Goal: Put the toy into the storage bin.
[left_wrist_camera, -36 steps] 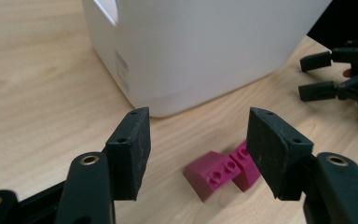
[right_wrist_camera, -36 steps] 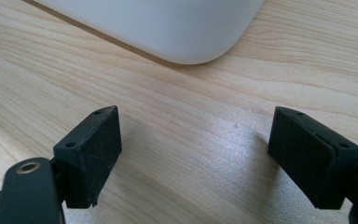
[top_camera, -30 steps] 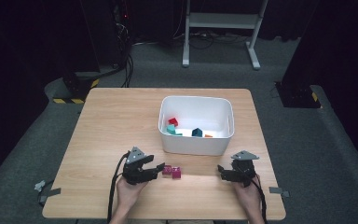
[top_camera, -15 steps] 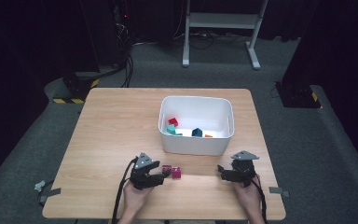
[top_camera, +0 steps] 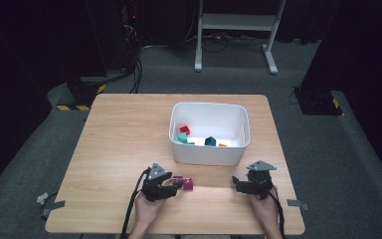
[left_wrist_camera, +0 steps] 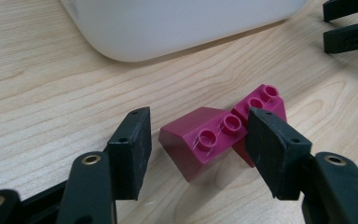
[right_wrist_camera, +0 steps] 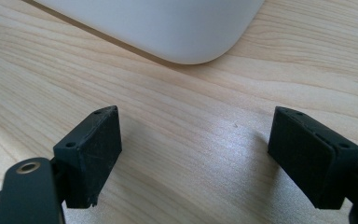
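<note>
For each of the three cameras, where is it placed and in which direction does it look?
High view: above the person's side, looking forward and down on the table; both hands show.
Left gripper view: on the left gripper, facing the magenta bricks between open jaws.
Right gripper view: on the right gripper, facing bare wood.
Shared: both gripper views show the white bin.

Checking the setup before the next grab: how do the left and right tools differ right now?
The left tool has a magenta brick between its open jaws, not yet clamped; the right tool has bare table between its jaws. The left tool sits nearer the table's middle, the right tool nearer its edge. Both are open, near the white bin.
</note>
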The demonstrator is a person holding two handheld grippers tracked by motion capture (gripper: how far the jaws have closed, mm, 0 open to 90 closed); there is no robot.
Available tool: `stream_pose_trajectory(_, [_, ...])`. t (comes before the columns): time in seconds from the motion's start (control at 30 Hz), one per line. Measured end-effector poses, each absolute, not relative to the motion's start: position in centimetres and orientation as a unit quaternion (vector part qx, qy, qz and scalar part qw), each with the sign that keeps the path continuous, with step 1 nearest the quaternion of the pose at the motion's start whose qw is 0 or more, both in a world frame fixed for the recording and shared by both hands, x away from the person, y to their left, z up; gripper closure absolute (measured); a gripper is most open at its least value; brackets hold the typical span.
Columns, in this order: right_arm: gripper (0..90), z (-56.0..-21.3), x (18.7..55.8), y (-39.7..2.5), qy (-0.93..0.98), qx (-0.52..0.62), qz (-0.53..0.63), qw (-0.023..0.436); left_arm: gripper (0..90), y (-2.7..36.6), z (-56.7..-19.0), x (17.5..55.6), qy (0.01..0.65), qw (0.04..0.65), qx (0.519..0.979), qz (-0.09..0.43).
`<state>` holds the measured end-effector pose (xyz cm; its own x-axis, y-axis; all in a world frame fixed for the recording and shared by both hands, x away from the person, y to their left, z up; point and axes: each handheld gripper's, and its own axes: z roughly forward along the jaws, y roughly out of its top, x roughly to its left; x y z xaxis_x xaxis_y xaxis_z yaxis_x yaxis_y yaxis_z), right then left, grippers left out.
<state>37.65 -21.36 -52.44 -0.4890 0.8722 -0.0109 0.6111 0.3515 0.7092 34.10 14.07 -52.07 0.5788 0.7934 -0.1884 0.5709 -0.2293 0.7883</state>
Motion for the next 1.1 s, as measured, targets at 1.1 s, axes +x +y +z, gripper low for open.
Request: stream_pose_trajectory(1.1, [17.1,-52.4,37.6,-21.3,0.798,0.465,0.329,0.198,53.8,13.8,-52.6,35.2,0.461,0.405,0.775,0.152])
